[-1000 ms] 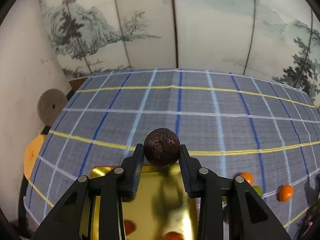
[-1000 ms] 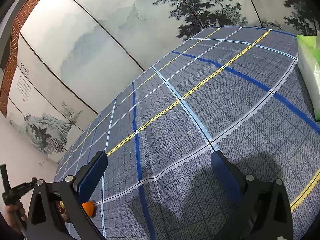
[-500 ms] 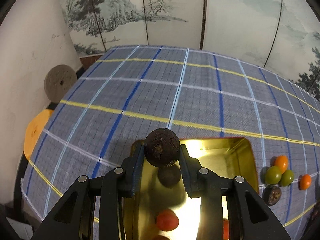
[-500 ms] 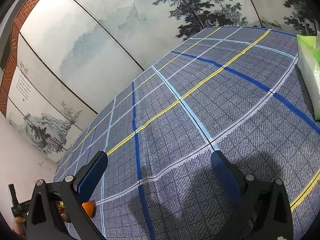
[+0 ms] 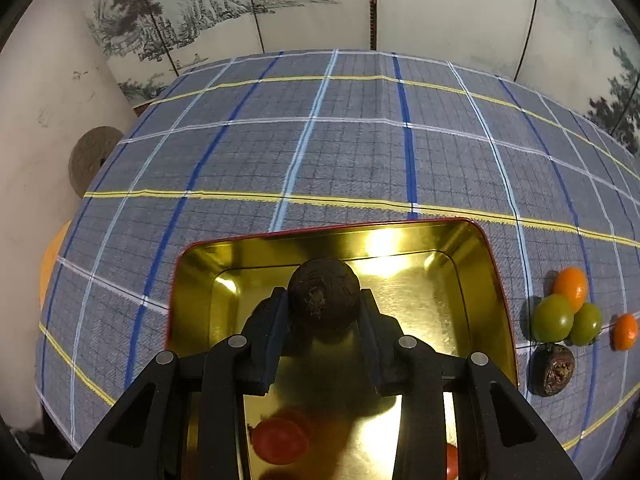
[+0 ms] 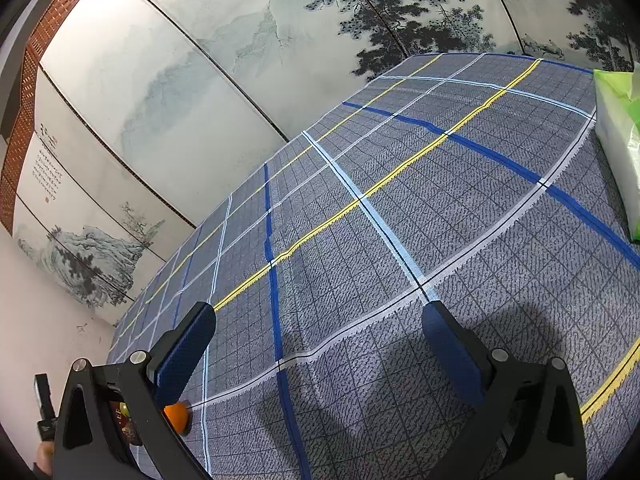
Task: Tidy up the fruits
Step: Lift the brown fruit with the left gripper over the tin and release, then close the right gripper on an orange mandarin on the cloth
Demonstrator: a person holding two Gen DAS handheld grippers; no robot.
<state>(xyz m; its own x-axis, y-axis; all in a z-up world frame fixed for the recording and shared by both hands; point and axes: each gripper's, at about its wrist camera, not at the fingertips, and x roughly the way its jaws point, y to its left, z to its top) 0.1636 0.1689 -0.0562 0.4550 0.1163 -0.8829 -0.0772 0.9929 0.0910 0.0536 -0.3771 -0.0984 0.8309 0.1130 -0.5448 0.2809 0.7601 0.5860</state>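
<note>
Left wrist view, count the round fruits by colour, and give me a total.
Dark brown: 2, one in the left gripper, one on the plaid cloth
Red, in the gold tin: 2
Green: 2
Orange: 2
Total: 8

A folding screen (image 5: pixel 312 4) with pale panels stands behind the table; ink paintings of mountains and pine trees cover it, and thin dark lines divide the panels. One panel (image 6: pixel 46 172) carries columns of small writing (too small to read). The table has a grey-blue checked cloth (image 5: pixel 352 152) with blue, white and yellow stripes. To the left there is a plain white wall (image 5: pixel 36 128), a little stained. A brown lattice border (image 6: pixel 24 112) runs along the screen's top edge.
</note>
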